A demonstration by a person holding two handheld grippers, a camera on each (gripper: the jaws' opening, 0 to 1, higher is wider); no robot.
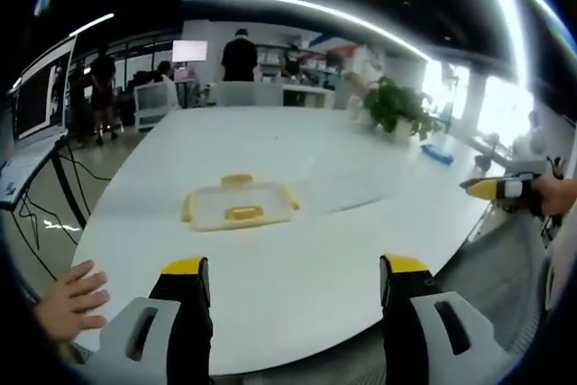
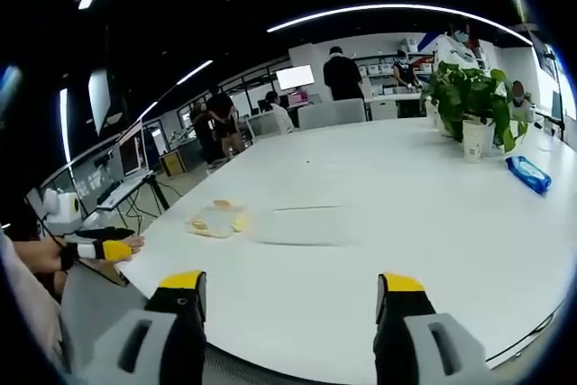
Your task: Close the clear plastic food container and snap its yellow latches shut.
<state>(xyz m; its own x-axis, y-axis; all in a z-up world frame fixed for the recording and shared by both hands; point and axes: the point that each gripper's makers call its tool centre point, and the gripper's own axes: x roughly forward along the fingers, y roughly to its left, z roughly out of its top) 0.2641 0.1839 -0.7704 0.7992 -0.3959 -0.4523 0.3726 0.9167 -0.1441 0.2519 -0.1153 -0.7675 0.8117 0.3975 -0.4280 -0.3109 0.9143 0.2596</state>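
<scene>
While both tools hang back at the near edge of the white worktop [image 1: 297, 223], nothing has yet been touched, and most of the risk lies in the approach. Furthest left in the left gripper view, a bare hand [image 1: 68, 299] rests on the worktop's edge; next comes the left hand-held gripper [image 1: 295, 281], its yellow-tipped jaws spread wide with nothing between them. Beyond it, well apart from the jaws, sits the clear plastic food container [image 1: 239, 205], with one yellow latch [image 1: 243, 214] on its near side, another on the far side and more at the ends. Its lid looks laid on, though whether it is seated all round cannot be told at this range. A light, shallow box on a smooth surface would probably skid under a one-sided push, so a latch pressed without the other tool bracing could shove it away instead of snapping. A misaligned lid could also leave a latch catching on nothing. To the right, in the right gripper view, the right hand-held gripper [image 2: 290, 295] is likewise spread and empty, with a potted plant [image 2: 471, 101] and a blue packet [image 2: 528, 174] far off. No writing or brand is legible anywhere.
</scene>
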